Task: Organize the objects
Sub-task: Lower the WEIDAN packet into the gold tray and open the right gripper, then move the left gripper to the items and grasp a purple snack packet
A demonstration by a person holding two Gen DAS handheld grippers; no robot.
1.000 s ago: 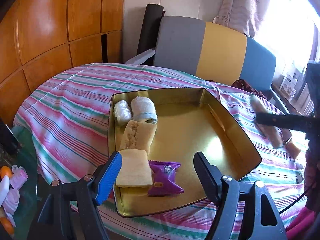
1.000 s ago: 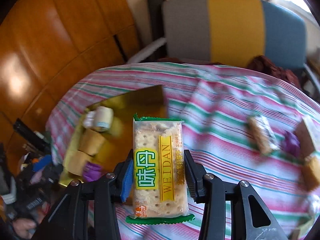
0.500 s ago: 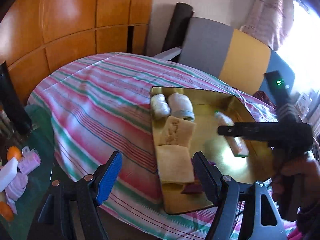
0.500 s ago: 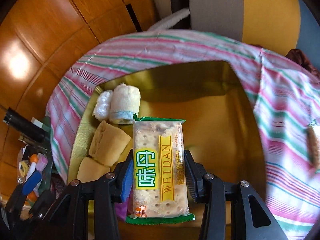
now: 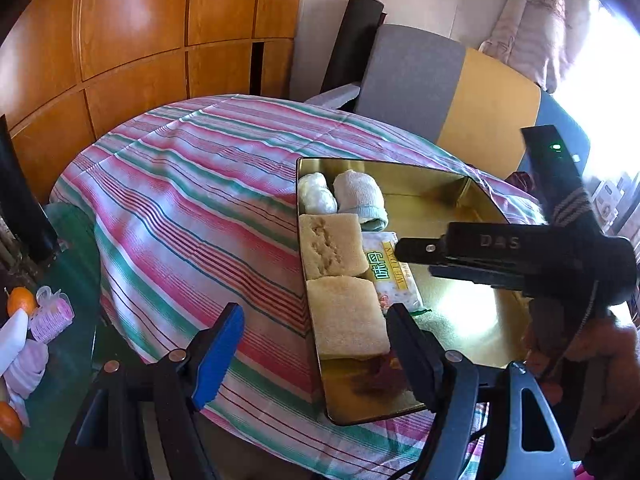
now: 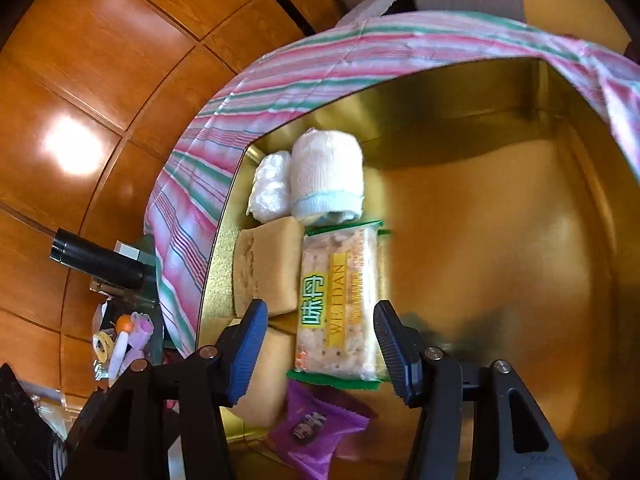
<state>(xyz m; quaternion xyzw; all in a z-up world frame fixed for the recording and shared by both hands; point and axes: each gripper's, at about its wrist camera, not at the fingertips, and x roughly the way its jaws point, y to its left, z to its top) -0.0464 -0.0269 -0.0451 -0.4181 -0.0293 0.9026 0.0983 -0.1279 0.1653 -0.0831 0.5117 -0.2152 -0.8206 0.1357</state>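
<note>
The striped surface (image 5: 192, 208) is carrying a gold tin (image 6: 520, 240). Inside it, the cracker packet (image 6: 340, 300) is lying flat beside the two sponge cakes (image 6: 268, 268), its long axis running from the near rim toward the far wall. The right claw (image 6: 318, 354) is hanging spread around the packet's near end, apparently not gripping it. The left claw (image 5: 316, 352) is also hanging spread, gripping nothing.

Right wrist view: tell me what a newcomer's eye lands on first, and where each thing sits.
The green-edged Weidan cracker packet lies flat in the gold tin tray, between the spread fingers of the open right claw. Along the tray's left wall sit a rolled white cloth and two tan cakes, with a purple snack packet nearest the camera. A pink-and-green striped tablecloth lies under the tray.
</note>
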